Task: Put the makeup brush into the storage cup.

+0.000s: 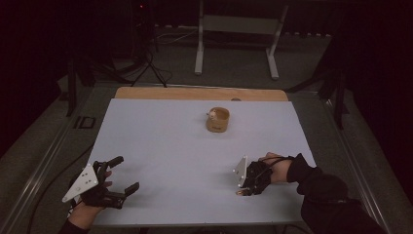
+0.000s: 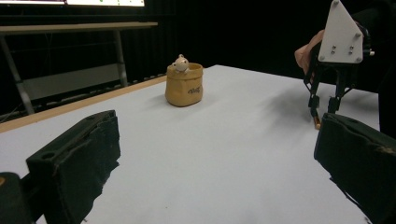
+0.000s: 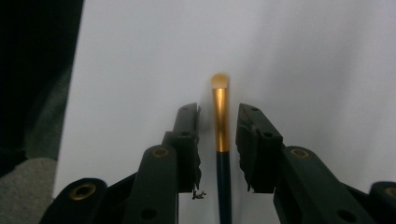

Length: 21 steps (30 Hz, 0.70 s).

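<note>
Right hand-held gripper (image 3: 218, 140) sat closest to the lens in its own view, black jaws either side of a makeup brush (image 3: 221, 126) lying flat on the white surface (image 3: 303, 56). Brush had a dark handle, a gold ferrule and a small tan tip pointing away from the camera. Jaws were narrow but not pressing; there was a sliver of white on each side of the brush, so nothing was clamped yet. From the high view that same gripper (image 1: 242, 191) was at the near right of the surface, pointing down, with the brush tip (image 1: 239, 193) just peeking out beneath it.

Left hand-held gripper (image 1: 119, 173) rested at the near left corner, jaws wide apart with nothing between them.

Further back, past the middle, stood a little tan sack-shaped cup (image 2: 184, 85) with a small pale figure peeking over its rim. It had dark lettering on the front, too small and blurry for me to read.
</note>
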Tool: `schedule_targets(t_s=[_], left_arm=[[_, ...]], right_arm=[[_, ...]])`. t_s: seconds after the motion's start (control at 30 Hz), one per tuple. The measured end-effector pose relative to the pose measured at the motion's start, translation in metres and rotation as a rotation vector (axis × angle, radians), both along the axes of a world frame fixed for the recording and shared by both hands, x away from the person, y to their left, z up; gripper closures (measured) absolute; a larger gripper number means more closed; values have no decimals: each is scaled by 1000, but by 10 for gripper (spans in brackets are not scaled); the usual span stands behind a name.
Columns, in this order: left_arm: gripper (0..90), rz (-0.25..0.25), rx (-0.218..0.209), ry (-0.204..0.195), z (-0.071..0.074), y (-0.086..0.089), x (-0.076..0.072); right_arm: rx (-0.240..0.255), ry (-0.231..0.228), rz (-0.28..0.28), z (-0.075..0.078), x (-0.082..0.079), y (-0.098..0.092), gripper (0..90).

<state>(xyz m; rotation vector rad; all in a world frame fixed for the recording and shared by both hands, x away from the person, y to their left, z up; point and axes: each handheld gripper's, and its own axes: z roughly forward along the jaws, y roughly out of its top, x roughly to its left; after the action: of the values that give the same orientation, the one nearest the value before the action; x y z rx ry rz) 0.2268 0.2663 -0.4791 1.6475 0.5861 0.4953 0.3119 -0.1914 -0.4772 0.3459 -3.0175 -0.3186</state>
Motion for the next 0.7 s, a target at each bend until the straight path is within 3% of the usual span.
schedule_targets(t_s=[0.17,0.7], left_arm=[[16,0,-3,2,0,0,0],[16,0,4,3,-1,-1,0]], right_arm=[[-25,-35,-3,-5,-1,1,698],[-53,-66,2,-9,-4,5,835]])
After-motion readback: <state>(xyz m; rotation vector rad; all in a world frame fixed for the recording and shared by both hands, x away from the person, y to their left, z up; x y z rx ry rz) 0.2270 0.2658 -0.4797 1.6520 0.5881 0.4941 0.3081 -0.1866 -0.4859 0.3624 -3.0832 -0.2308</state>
